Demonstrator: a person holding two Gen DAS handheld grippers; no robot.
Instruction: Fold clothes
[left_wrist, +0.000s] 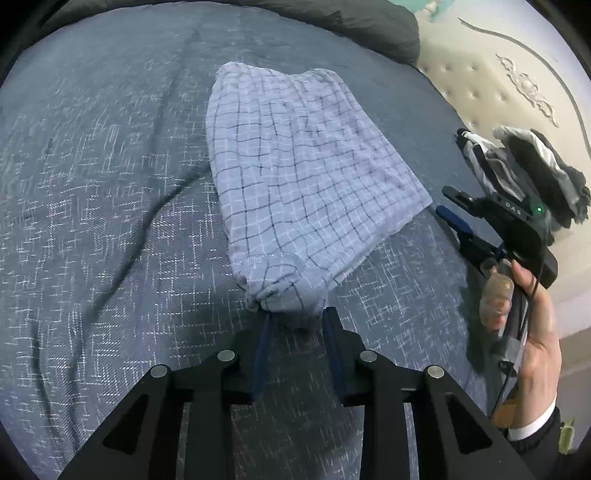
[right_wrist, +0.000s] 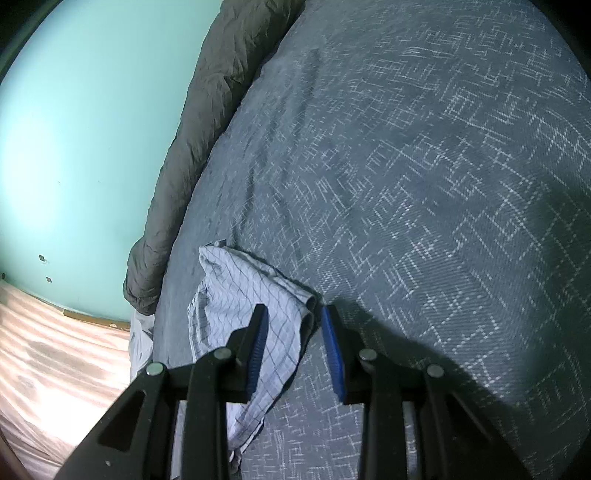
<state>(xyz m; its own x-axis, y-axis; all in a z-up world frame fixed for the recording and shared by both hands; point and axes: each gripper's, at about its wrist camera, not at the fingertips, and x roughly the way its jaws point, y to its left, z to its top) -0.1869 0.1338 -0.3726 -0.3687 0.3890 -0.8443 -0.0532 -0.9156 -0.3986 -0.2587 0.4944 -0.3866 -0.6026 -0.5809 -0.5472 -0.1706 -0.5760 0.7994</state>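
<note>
Softly folded checked cloth (left_wrist: 306, 184) on a woven bedspread (left_wrist: 110, 221).
Left tool (left_wrist: 297, 317) spread at its gathered corner; right tool (right_wrist: 293, 314) spread, gripping nothing.

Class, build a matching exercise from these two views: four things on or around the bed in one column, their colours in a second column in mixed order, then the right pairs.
Things:
1. folded garment
2. bedspread
3. wall
4. rolled blanket

Colours:
A. dark grey-green
B. pale turquoise
C. light blue-grey with a dark check
D. dark blue flecked with white

Pairs: 1-C, 2-D, 3-B, 4-A
</note>
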